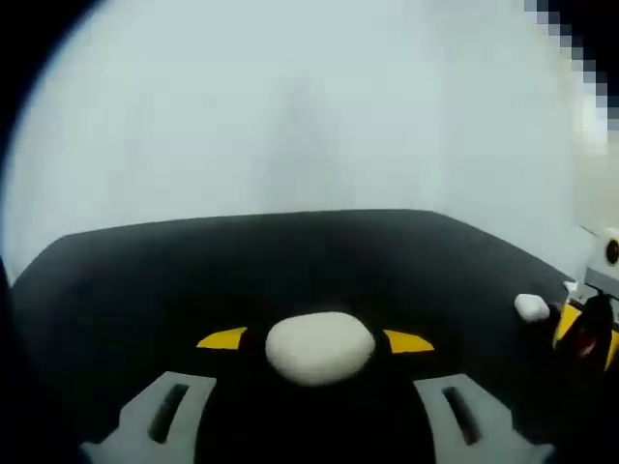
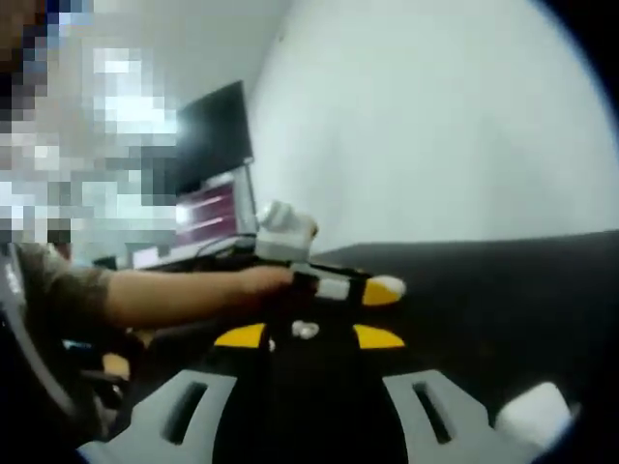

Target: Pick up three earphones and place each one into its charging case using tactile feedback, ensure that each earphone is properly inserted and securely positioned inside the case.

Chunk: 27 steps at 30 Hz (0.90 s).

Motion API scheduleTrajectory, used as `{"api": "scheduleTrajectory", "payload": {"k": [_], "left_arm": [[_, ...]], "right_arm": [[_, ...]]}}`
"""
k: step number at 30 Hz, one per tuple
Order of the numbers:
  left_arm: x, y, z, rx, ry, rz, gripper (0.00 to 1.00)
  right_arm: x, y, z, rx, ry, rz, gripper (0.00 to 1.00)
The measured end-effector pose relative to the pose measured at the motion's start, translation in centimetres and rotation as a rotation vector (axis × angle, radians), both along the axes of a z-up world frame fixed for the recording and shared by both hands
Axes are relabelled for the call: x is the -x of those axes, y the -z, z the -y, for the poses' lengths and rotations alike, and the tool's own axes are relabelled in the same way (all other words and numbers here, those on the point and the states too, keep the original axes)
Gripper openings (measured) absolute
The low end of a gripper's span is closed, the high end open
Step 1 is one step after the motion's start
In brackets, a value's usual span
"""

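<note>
In the left gripper view a white oval charging case (image 1: 319, 346) sits between the yellow-marked fingertips of my left gripper (image 1: 315, 340), which is shut on it just above the black table (image 1: 290, 261). My right gripper (image 1: 583, 327) enters at the far right with a small white earphone (image 1: 531, 307) at its tip. In the right gripper view that earphone (image 2: 305, 330) lies between the yellow tips of my right gripper (image 2: 308, 335), shut on it. Ahead, a person's hand (image 2: 261, 280) holds the left gripper (image 2: 348, 288) level over the table.
A white object (image 2: 534, 411), blurred, lies on the black table (image 2: 503, 290) at the lower right of the right gripper view. A dark monitor (image 2: 208, 130) and a lit screen (image 2: 208, 215) stand behind the table's left end. A pale wall (image 1: 309, 106) rises behind the table.
</note>
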<state>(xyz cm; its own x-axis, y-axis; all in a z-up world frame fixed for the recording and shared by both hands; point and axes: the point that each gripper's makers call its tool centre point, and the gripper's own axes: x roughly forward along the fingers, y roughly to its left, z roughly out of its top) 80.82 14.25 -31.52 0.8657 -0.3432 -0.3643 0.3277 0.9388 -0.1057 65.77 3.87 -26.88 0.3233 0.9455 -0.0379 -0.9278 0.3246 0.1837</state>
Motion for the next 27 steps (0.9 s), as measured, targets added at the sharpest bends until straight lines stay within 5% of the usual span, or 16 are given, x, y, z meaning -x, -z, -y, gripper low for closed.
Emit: {"api": "scheduleTrajectory", "payload": {"k": [7, 18, 27], "left_arm": [[-0.2, 0.4, 0.1, -0.009, -0.015, -0.003, 0.51], [-0.5, 0.2, 0.4, -0.118, -0.005, 0.023, 0.44], [0.6, -2.1, 0.3, -0.111, 0.040, 0.088, 0.43]], "right_arm": [[0.0, 0.0, 0.1, 0.001, -0.003, 0.000, 0.34], [0.0, 0.0, 0.2, 0.001, 0.000, 0.004, 0.34], [0.0, 0.2, 0.0, 0.008, -0.004, 0.004, 0.34]]}}
